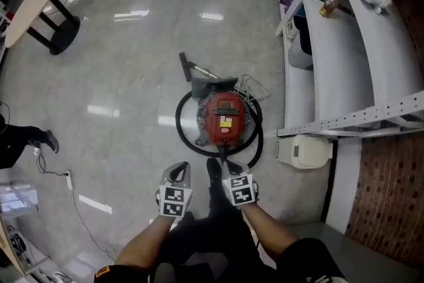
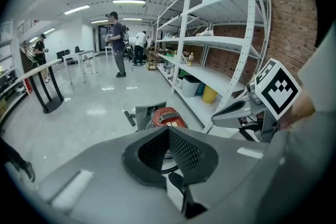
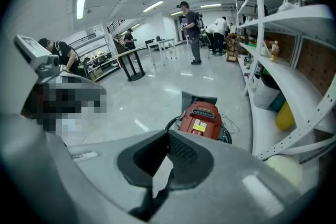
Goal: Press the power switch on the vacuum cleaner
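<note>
The red vacuum cleaner [image 1: 225, 117] sits on the shiny floor, ringed by its black hose [image 1: 182, 126], with a grey nozzle [image 1: 199, 79] at its far side. Both grippers hang in the air short of it, touching nothing. My left gripper [image 1: 177, 173] is near the bottom middle of the head view, and my right gripper [image 1: 228, 169] is just to its right, closer to the vacuum's near end. Each one's jaw tips meet with nothing between them. The vacuum [image 2: 168, 117] shows beyond the left gripper [image 2: 168, 129], and the vacuum [image 3: 202, 119] shows beyond the right gripper [image 3: 168, 134]. No power switch is discernible.
White metal shelving [image 1: 344, 56] runs along the right, close to the vacuum, with a white box [image 1: 303, 152] at its foot. A round table [image 1: 33, 6] stands far left. A cable [image 1: 66, 177] lies on the floor at left. People stand at the far end [image 3: 191, 29].
</note>
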The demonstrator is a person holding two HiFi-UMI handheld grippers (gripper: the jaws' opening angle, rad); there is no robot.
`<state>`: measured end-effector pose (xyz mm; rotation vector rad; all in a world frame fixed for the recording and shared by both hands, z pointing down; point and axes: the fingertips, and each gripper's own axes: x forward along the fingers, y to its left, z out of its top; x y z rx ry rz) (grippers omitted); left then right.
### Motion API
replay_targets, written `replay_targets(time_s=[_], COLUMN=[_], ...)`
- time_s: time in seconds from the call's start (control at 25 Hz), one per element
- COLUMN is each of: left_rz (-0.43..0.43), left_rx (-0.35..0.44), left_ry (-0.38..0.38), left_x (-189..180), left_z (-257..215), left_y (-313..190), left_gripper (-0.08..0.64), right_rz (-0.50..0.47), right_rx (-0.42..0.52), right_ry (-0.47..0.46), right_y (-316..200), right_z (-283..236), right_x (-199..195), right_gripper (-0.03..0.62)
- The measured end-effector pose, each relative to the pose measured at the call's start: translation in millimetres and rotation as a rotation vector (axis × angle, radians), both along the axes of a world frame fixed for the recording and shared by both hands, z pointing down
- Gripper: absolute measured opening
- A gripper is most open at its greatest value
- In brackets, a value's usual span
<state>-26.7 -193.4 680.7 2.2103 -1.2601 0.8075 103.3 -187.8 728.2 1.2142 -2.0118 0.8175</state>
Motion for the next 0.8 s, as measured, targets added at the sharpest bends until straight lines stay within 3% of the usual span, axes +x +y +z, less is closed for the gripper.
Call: replay_targets(time_s=[0.28,0.8], left_rz=[0.002,0.019], left_rx=[0.084,0.198], left_ry=[0.055,0.193], left_x=[-29.1,-75.4], left_z=[-22.8,-102.3], left_y=[62.6,202.1], left_gripper=[0.015,0.017], right_rz=[0.056,0.16], right_rx=[0.114,0.197], right_ry=[0.031,0.039], right_y=[58.0,201.5], right_z=[-33.7,-115.3], right_x=[-27.8,-79.3], right_gripper=[-0.008,-0.008])
